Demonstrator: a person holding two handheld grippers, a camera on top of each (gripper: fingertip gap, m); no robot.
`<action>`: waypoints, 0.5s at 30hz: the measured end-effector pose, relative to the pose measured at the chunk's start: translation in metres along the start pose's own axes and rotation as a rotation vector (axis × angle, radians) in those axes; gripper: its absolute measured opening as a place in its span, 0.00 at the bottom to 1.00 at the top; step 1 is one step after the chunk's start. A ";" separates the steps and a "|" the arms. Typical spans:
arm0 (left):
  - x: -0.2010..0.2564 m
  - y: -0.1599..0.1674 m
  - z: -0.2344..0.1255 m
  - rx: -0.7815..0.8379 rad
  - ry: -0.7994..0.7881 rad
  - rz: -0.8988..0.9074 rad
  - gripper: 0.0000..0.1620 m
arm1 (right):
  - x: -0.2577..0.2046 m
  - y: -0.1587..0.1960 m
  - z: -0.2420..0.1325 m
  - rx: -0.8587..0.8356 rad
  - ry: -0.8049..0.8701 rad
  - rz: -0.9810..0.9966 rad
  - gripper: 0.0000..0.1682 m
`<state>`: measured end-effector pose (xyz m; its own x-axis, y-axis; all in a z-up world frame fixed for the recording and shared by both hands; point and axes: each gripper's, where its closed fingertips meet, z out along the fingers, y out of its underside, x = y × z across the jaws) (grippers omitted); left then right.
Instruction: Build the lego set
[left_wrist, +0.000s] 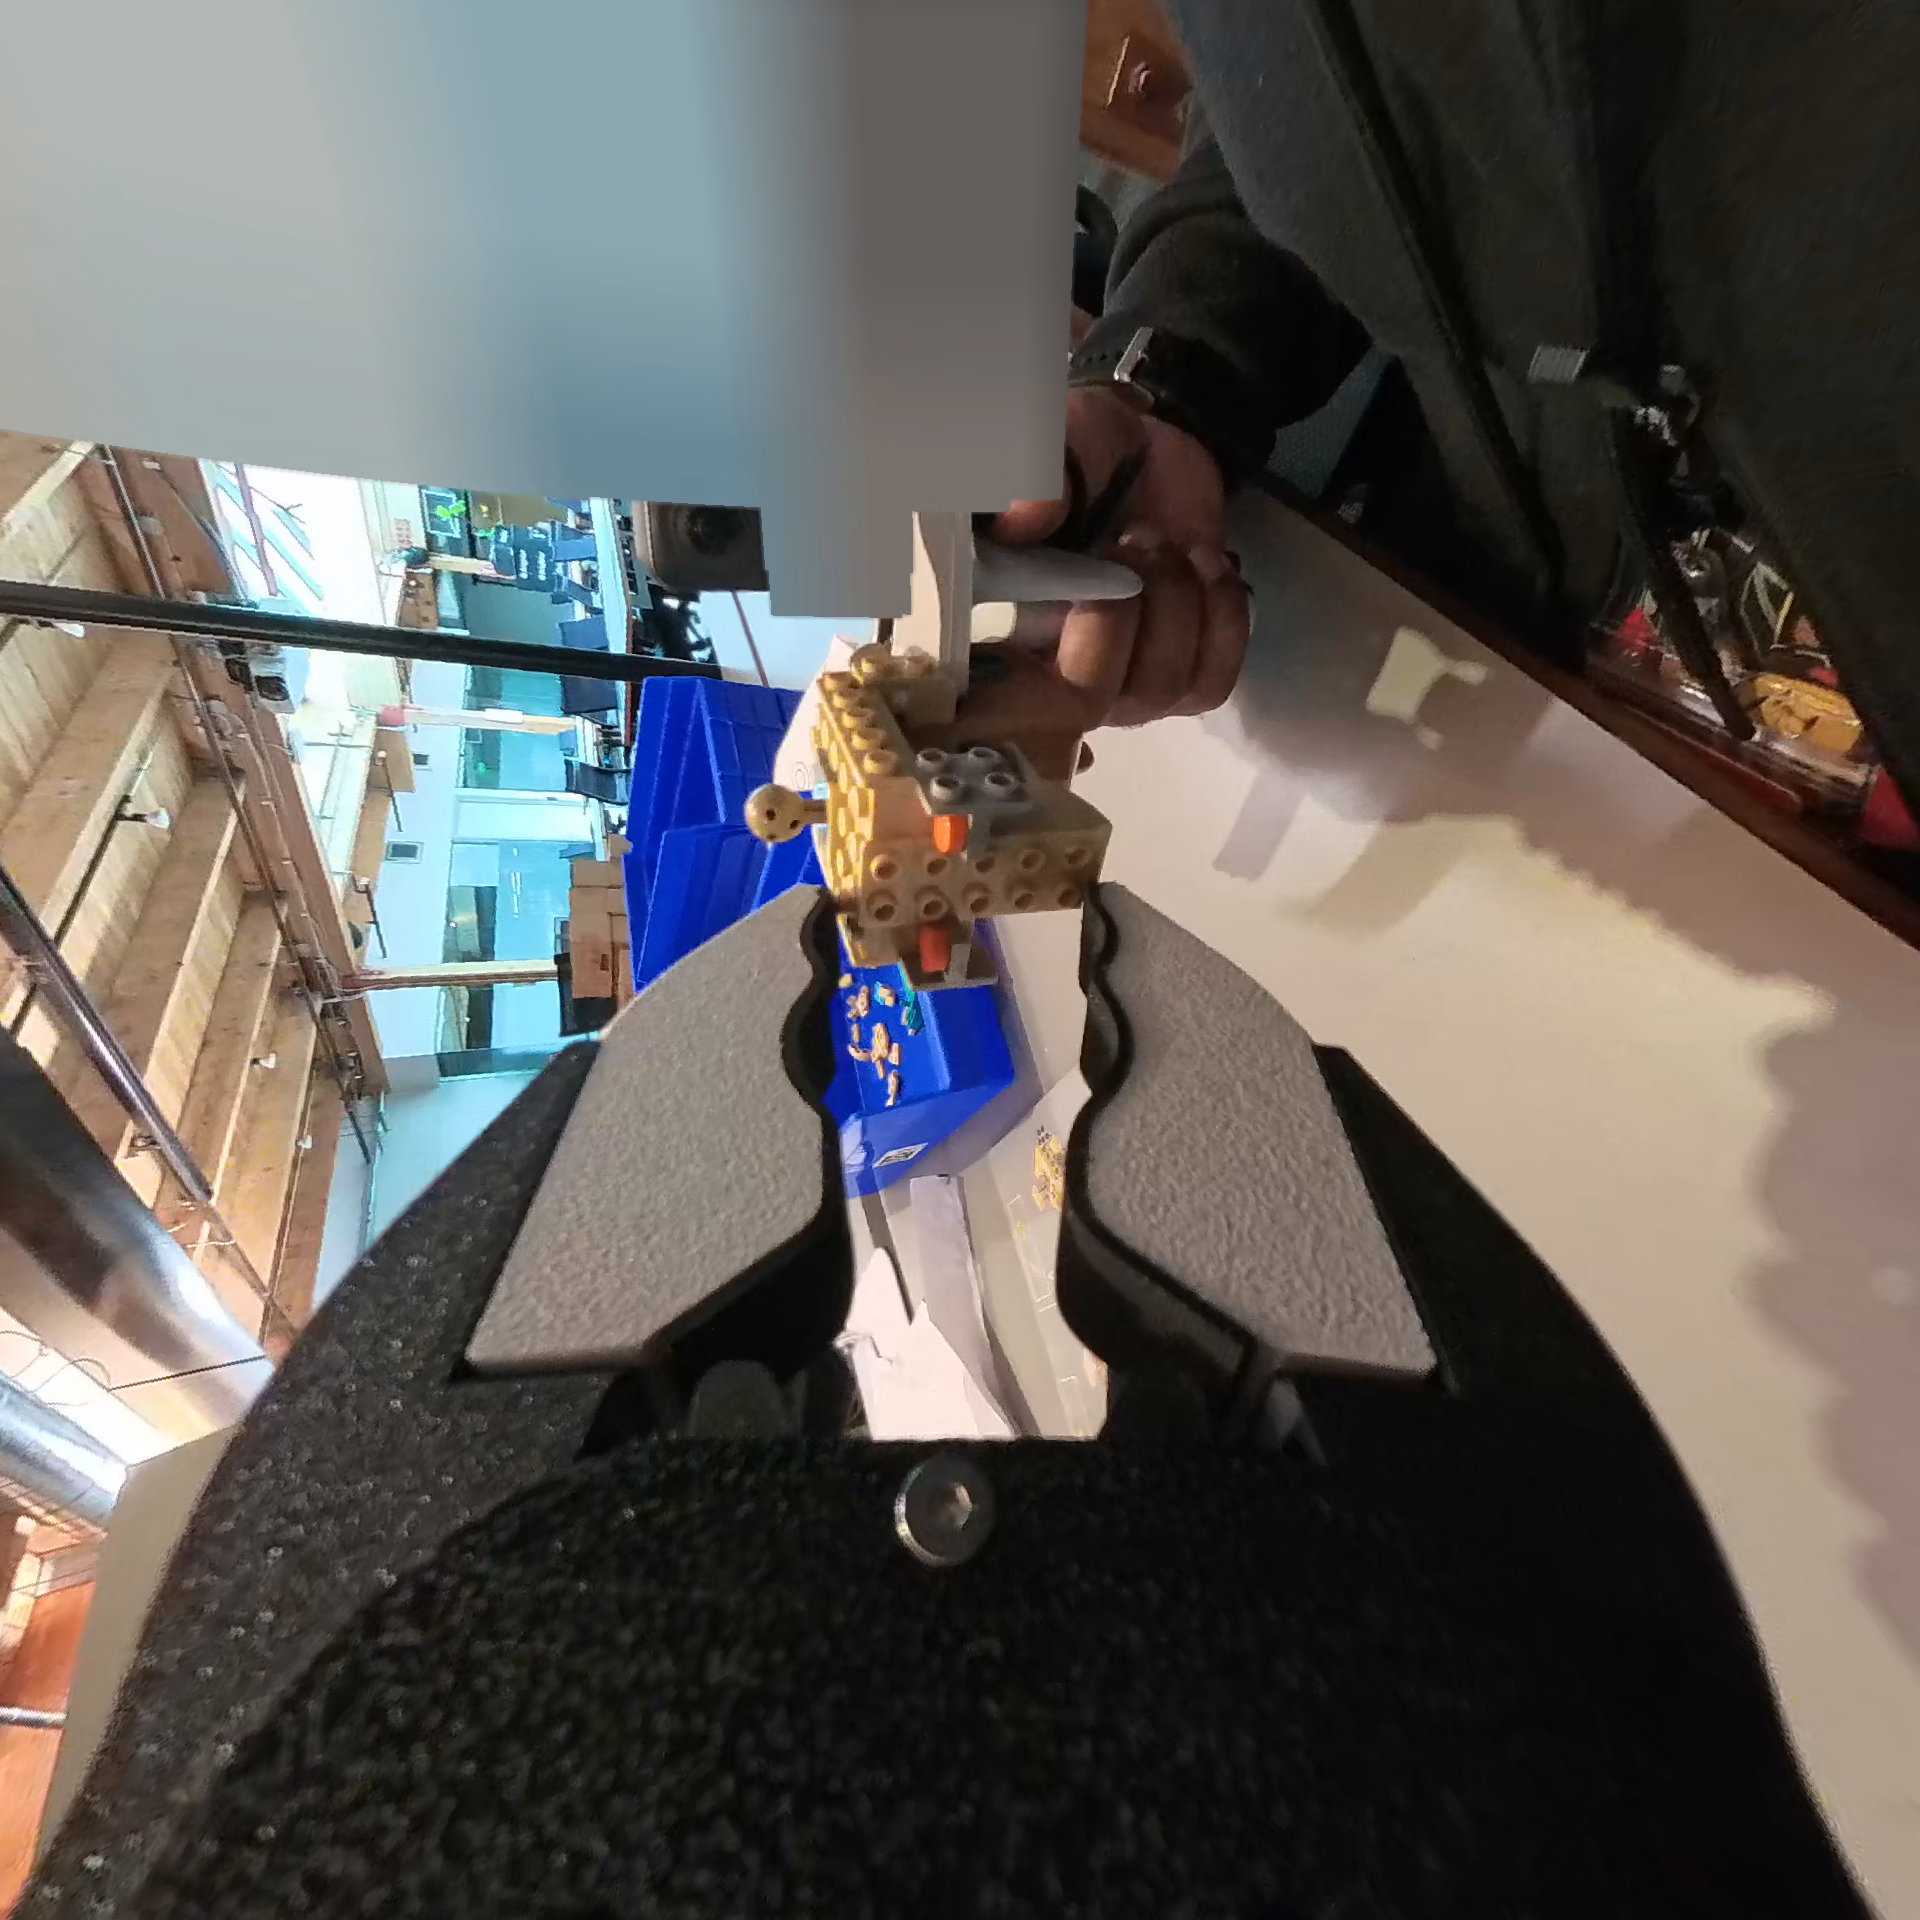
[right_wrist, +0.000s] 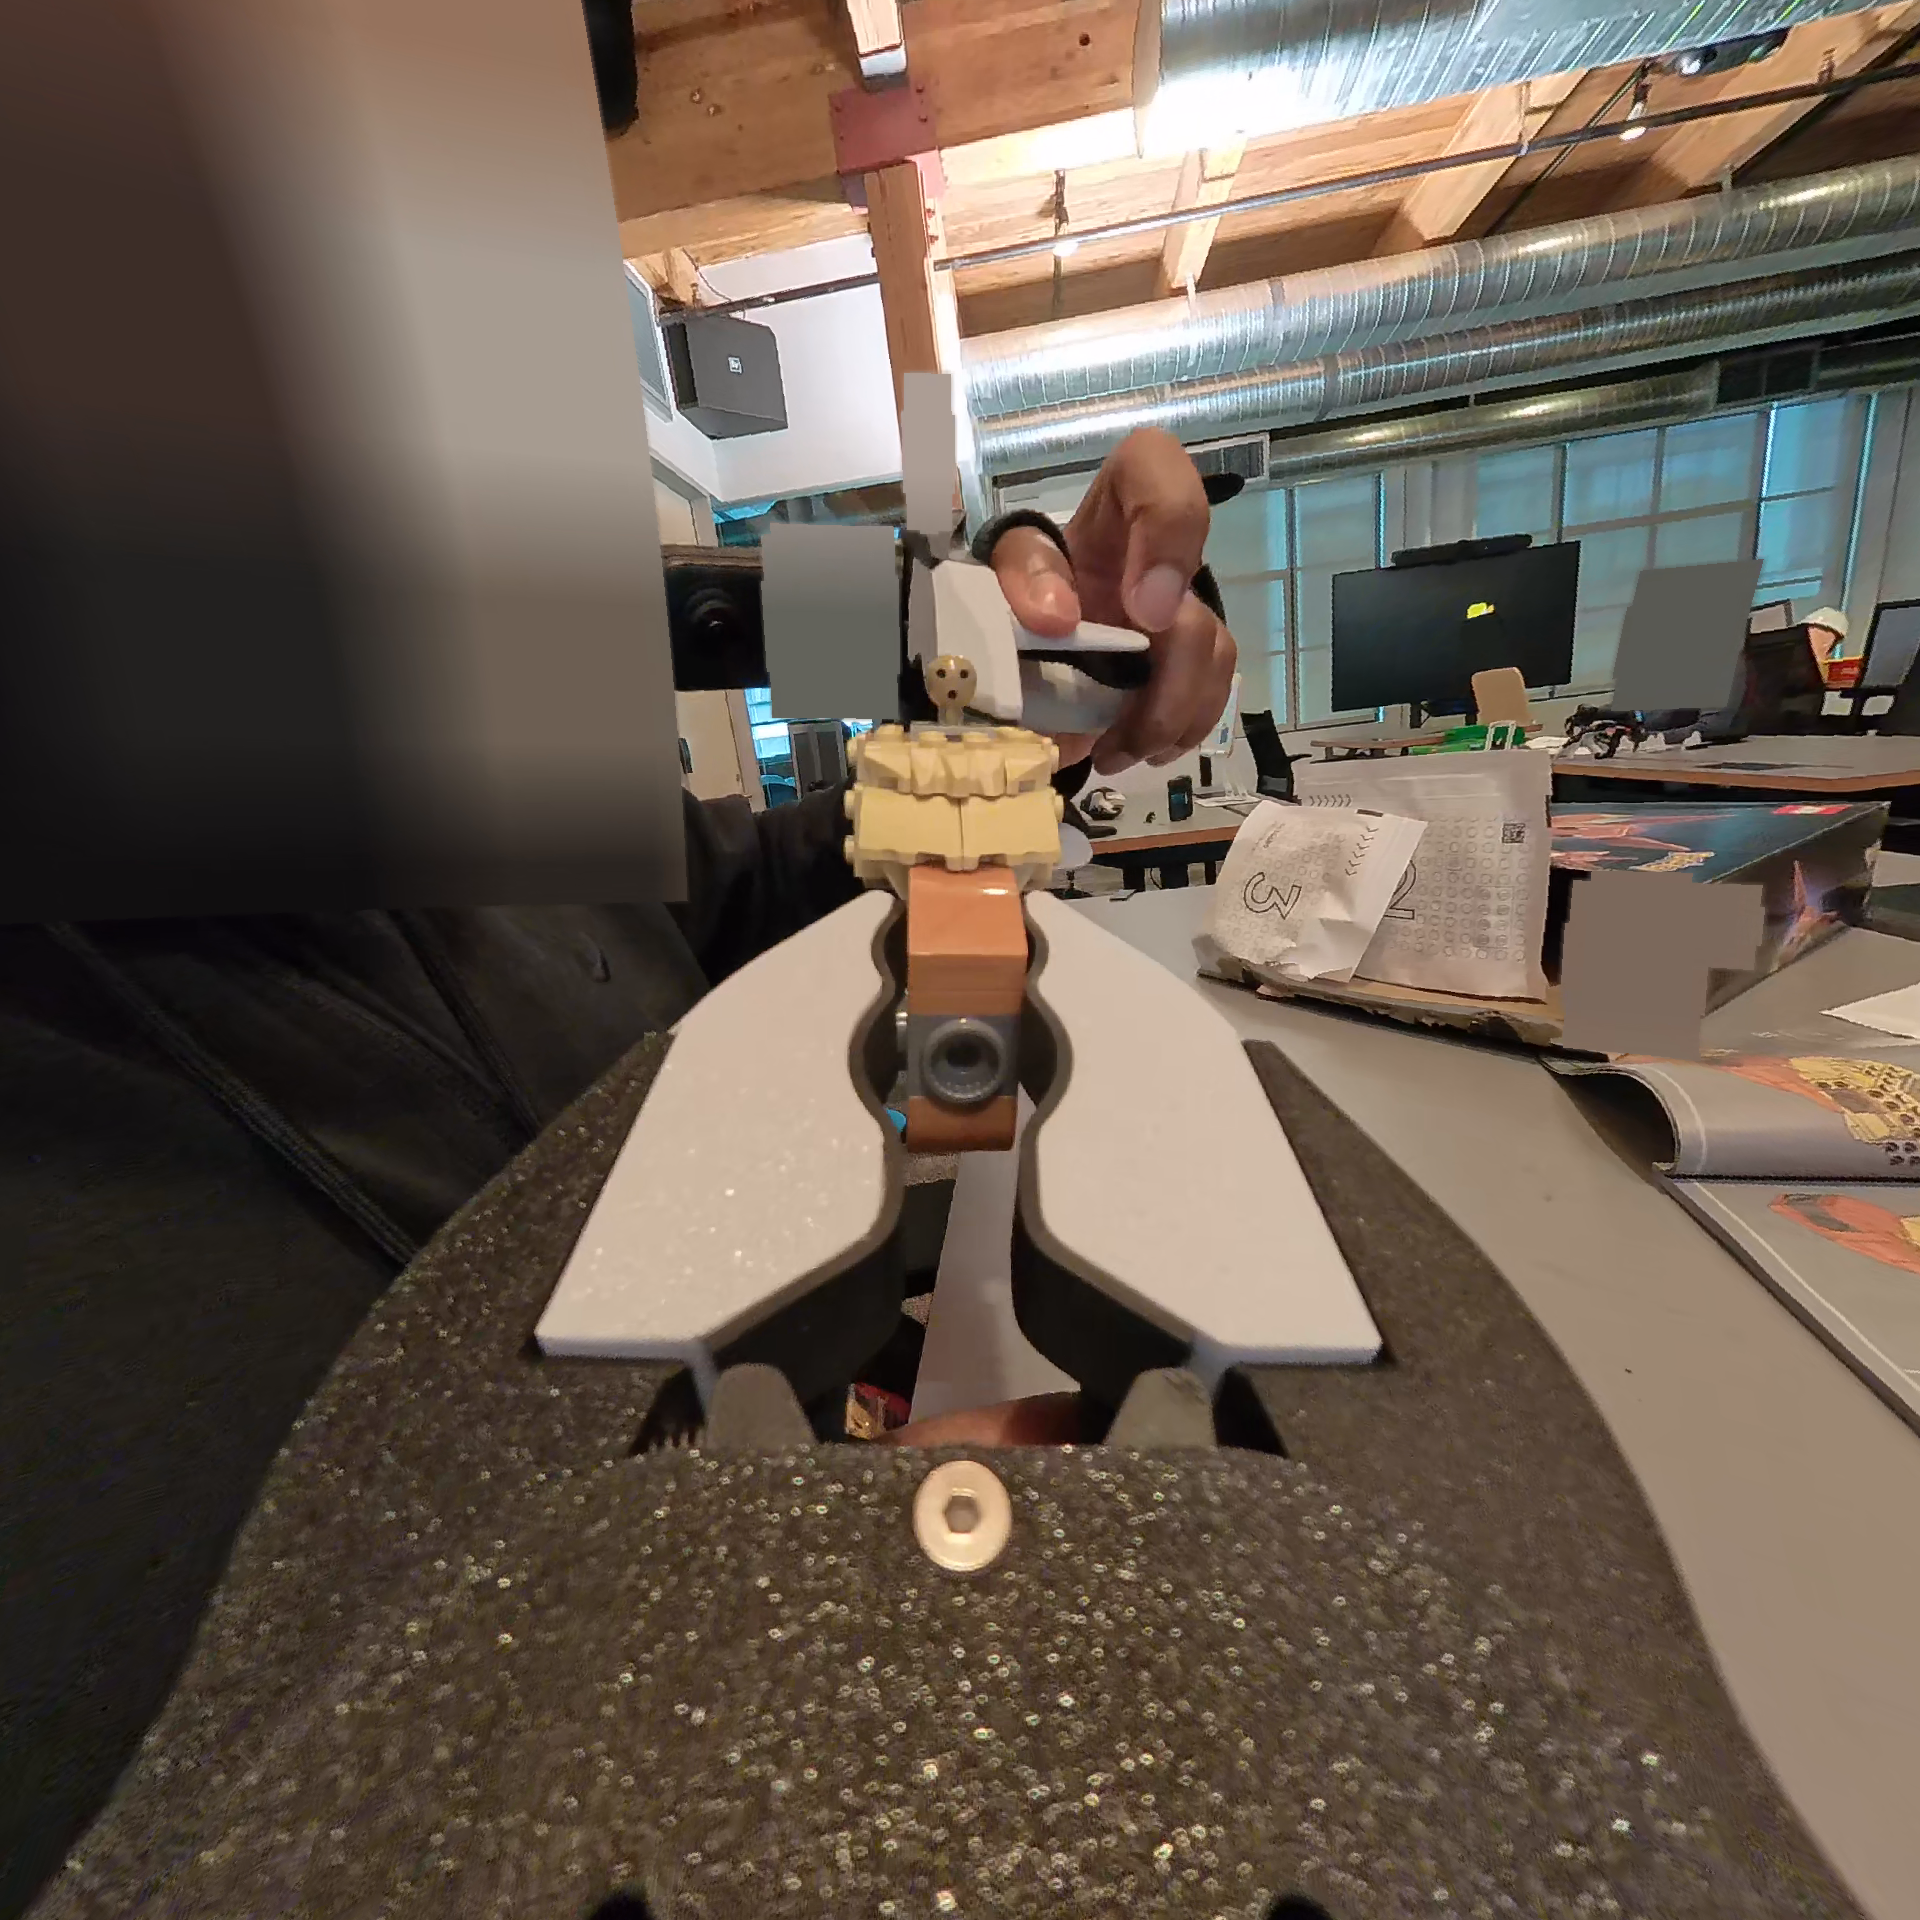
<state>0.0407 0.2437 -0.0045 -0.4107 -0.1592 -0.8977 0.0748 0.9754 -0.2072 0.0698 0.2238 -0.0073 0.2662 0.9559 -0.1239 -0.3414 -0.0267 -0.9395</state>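
Where print shows, lies mostly to the right in the right wrist view: on two crumpled white paper bags (right_wrist: 1382, 894) with large numerals and a square code, on a dark flat cardboard box (right_wrist: 1714, 842) with bright artwork, and on an open instruction booklet (right_wrist: 1787, 1122), all resting on the grey worktop (right_wrist: 1351, 1195). Appears also on a small sticker on the blue plastic bin (left_wrist: 914, 1101) of loose tan pieces, too small to read.

Held up off the worktop: the tan, brown and grey lego build (right_wrist: 961, 966), pinched at its brown block by the nearly closed jaws of the right gripper (right_wrist: 961, 920). Runs lengthwise along those jaws, grey socket end facing the camera, tan studded end pointing away, ball-tipped pin standing up at the far end.

Spread wide: the jaws of the left gripper (left_wrist: 956, 925), clasping nothing, tips flanking the build's tan end. Touching or not, cannot tell.
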 end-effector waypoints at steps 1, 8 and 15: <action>0.001 0.000 0.000 -0.003 0.005 0.005 0.27 | 0.000 0.000 0.000 -0.003 0.001 -0.002 0.11; 0.004 0.002 0.000 -0.031 0.033 0.037 0.27 | 0.001 0.003 0.001 -0.018 0.007 -0.007 0.11; 0.007 0.002 0.000 -0.044 0.053 0.040 0.26 | 0.001 0.004 0.001 -0.026 0.008 -0.007 0.11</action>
<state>0.0385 0.2448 -0.0110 -0.4558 -0.1124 -0.8830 0.0530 0.9868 -0.1530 0.0676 0.2251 -0.0109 0.2756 0.9537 -0.1202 -0.3165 -0.0281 -0.9482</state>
